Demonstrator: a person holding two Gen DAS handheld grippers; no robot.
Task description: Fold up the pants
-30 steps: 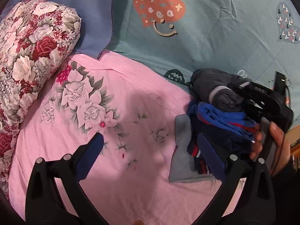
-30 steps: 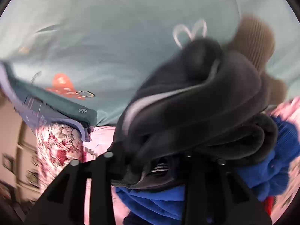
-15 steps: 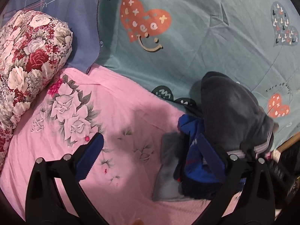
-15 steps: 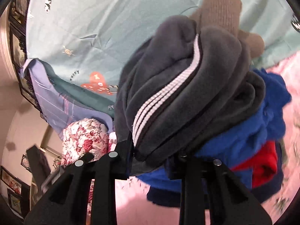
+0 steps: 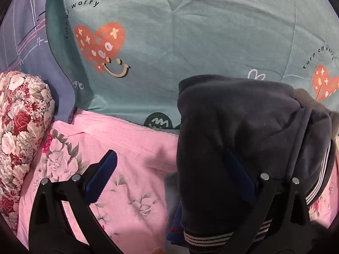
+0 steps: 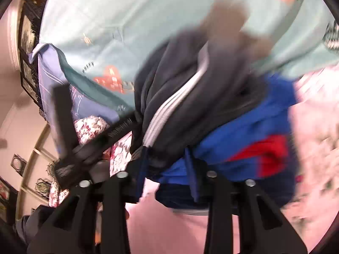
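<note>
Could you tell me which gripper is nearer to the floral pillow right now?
Left. The left gripper hangs open over the pink sheet beside the floral pillow; the right gripper is at the dark pants, farther away.

The left wrist camera sat low over the pink sheet point(image 5: 135, 139), facing the teal quilt point(image 5: 190, 42). The right wrist camera (blurred, tilted) looked from very near. Both shared the dark pants point(image 5: 237, 127) point(image 6: 190, 89), centre-right of each frame, and that quilt point(image 6: 127, 21).
</note>
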